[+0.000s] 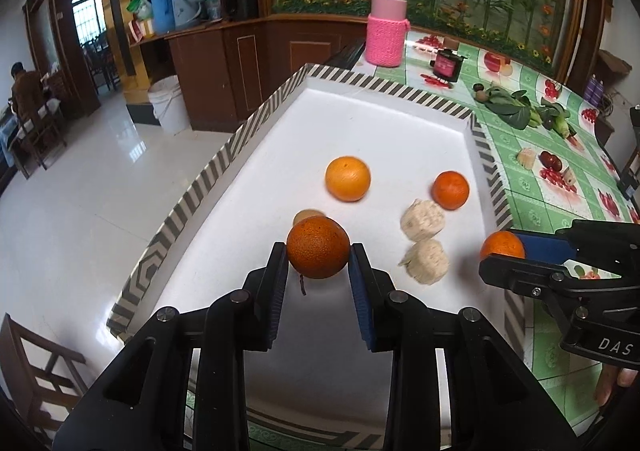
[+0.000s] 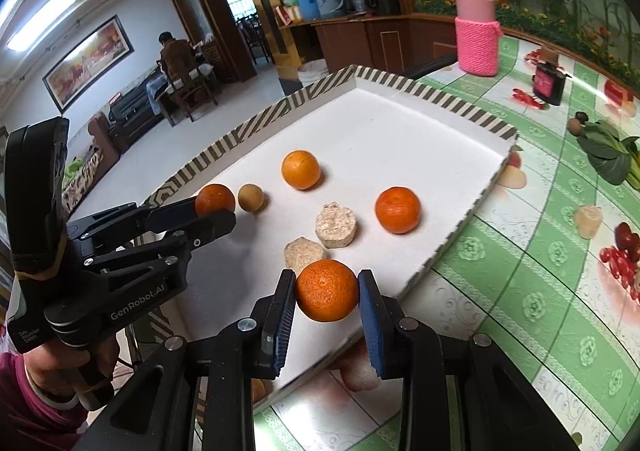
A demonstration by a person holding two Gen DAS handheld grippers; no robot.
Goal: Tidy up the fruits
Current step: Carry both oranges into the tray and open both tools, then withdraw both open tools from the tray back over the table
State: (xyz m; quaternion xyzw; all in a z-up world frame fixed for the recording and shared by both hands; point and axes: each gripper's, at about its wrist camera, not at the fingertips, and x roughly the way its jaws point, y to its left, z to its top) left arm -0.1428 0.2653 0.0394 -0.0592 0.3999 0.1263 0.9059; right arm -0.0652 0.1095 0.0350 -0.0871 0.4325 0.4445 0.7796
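Two pale chunks [image 2: 335,225] lie on the tray [image 2: 400,123] between both orange-holding claws

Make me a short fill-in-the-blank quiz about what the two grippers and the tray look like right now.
1. The left gripper and the right gripper are each shut on an ____.
2. Loose on the white tray lie two pale lumpy pieces, one small tan ball and ____ oranges.
3. The jar on the table wears a knitted sleeve coloured ____.

Missing words: orange; two; pink
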